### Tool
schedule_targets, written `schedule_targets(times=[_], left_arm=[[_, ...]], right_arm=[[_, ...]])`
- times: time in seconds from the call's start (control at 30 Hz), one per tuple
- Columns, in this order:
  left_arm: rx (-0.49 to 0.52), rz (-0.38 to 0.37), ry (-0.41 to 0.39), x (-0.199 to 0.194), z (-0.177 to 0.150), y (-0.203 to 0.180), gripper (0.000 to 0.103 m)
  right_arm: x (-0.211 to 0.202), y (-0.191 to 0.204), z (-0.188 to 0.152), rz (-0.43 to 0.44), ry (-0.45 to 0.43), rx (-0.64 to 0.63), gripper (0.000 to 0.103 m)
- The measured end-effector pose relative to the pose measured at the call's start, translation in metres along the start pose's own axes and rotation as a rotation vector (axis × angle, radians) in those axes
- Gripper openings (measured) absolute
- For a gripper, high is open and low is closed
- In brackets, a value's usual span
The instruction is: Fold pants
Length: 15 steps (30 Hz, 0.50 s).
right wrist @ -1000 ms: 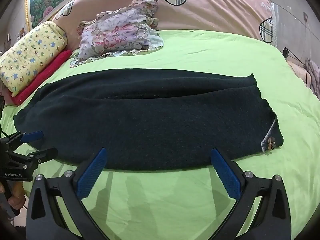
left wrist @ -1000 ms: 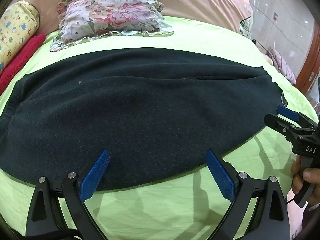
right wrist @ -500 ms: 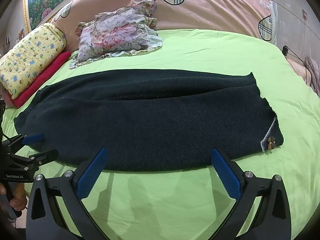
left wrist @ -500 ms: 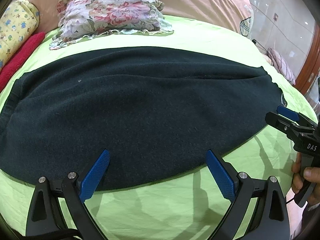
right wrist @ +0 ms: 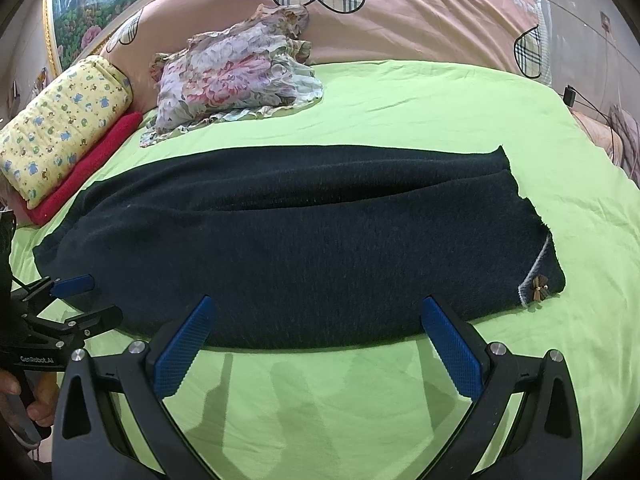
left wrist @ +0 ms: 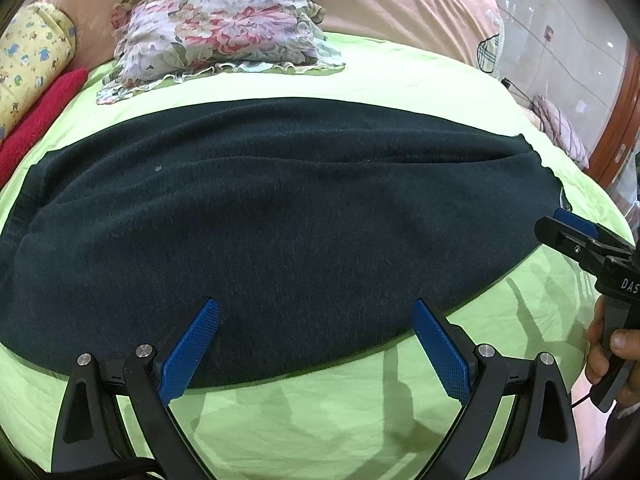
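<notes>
The dark pants (left wrist: 280, 216) lie flat across the green bed sheet, folded lengthwise, one leg on the other. They also show in the right wrist view (right wrist: 304, 248), with a small bow (right wrist: 538, 288) at the right end's near corner. My left gripper (left wrist: 316, 332) is open and empty, just above the pants' near edge. My right gripper (right wrist: 316, 340) is open and empty, at the near edge further right. Each gripper shows in the other's view: the right one (left wrist: 576, 236), the left one (right wrist: 80, 300).
A floral garment (right wrist: 236, 80) lies folded at the far side of the green sheet (right wrist: 400, 120). A yellow printed pillow (right wrist: 56, 132) and a red cloth (right wrist: 88, 164) sit at the far left. A pink quilt (right wrist: 400, 24) runs along the back.
Both grippers have shifted very slightly; the pants have not moved. Both stay open.
</notes>
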State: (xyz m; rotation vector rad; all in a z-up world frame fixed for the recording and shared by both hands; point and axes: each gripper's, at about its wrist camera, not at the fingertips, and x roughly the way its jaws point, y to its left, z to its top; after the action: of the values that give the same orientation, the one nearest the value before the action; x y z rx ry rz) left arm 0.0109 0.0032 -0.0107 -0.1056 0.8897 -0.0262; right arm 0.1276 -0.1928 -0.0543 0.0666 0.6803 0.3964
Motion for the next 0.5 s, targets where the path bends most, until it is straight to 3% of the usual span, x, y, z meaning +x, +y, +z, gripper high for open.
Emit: schedule_targets(times=[0.5], left_arm=[[0.042,-0.008,-0.010,-0.001,0.012,0.000,0.097]], right_arm=[[-0.004,-0.009,0.010,0.042,-0.009,0.049,0.103]])
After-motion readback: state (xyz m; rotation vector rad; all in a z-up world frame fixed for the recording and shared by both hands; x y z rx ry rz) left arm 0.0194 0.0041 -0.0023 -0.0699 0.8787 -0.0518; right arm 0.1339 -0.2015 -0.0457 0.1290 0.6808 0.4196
